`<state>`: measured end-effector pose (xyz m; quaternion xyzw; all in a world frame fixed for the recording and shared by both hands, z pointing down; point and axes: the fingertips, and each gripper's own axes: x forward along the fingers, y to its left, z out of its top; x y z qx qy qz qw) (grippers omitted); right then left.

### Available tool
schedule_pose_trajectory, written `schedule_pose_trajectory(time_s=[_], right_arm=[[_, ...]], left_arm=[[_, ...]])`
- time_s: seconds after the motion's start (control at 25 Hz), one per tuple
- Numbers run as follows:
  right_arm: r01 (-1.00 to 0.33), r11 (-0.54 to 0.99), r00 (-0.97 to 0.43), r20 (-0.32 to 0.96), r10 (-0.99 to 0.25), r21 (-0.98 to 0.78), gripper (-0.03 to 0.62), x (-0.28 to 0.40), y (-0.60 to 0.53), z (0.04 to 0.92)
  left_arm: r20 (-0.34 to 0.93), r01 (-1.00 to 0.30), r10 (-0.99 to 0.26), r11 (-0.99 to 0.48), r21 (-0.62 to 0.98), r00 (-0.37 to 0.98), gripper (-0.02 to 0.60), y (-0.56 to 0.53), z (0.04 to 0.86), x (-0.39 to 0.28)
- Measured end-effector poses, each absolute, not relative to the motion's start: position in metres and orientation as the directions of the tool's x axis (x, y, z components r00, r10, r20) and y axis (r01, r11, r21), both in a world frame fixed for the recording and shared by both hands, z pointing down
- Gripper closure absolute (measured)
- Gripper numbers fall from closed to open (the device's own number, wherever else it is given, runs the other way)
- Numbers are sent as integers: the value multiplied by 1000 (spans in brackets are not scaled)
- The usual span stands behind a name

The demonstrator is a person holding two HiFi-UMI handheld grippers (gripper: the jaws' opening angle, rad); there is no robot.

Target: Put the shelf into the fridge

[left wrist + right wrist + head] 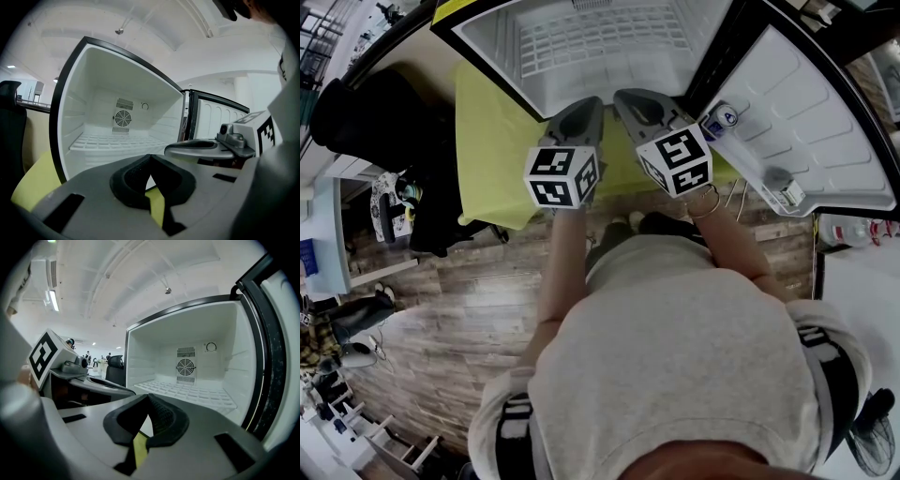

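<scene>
Shelf point(598, 39): white grid, lying flat and level in the fridge point(492, 52), low in the cavity below the fan point(122, 118). We judge it seated, so the task reads as done or nearly so.

Long axis runs side to side across the cavity, square to the line of both grippers. It lies straight ahead of the fingers and slightly above them in both gripper views.

Left gripper point(578, 114): jaws closed, pad tips touching, nothing between them. Only the yellow cloth point(487, 150) shows through the slit below the tips.

Right gripper point(642, 101): same state, tips together and empty.

The 2 grippers sit side by side just outside the opening, apart from the shelf. The right looks marginally further in on the head view, but we would not rank them firmly. Neither touches the fridge.

Door point(811, 131) stands open on the right, with a bottle point(720, 119) in its rack.

Not resolved:
- whether the shelf ends sit in the side-wall grooves; too small in all 3 views
- the shelf's front edge: on the head view it runs behind the gripper noses
- its near right corner, covered by the right gripper in the left gripper view
- the fridge top, cut off on the head view
</scene>
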<state>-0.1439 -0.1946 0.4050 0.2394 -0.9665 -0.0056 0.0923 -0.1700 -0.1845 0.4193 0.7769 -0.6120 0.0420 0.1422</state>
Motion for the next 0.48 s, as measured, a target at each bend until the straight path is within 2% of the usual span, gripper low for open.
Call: schedule_pose_trajectory(time_s=[0.48], right_arm=[[-468,881,-865,171,-472,67,585,-137,-198,401]], left_arm=[[231,-956,-935,-230,181,269,571,-187,417,-163]])
